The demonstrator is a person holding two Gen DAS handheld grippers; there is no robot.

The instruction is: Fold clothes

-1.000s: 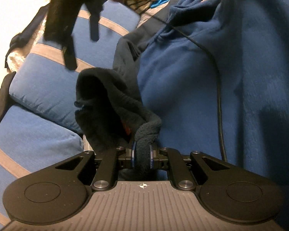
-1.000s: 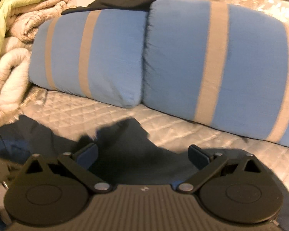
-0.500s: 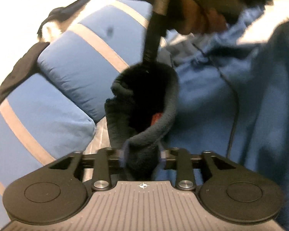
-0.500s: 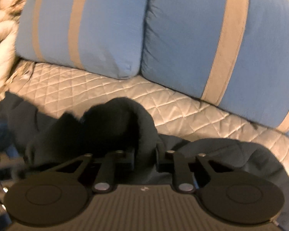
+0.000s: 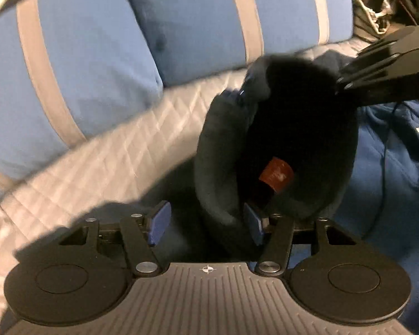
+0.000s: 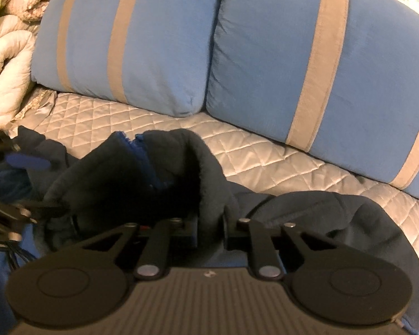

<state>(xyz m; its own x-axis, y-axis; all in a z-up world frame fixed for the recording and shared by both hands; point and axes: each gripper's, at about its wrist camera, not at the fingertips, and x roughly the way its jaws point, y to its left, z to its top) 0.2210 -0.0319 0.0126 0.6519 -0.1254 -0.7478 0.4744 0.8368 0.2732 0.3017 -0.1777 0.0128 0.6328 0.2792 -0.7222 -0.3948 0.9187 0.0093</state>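
Blue pillows (image 6: 265, 64) with tan stripes, a silvery diamond-quilted cover (image 6: 254, 150), a navy fleece (image 6: 209, 167).

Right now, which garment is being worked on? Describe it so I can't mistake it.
Start at the two blue cushions with tan stripes, then drop to the quilted cover below them. The dark navy fleece lies bunched there, its rim pinched in the right claw. Unlike the brighter blue fleece beside it, it shows a small red tag inside.
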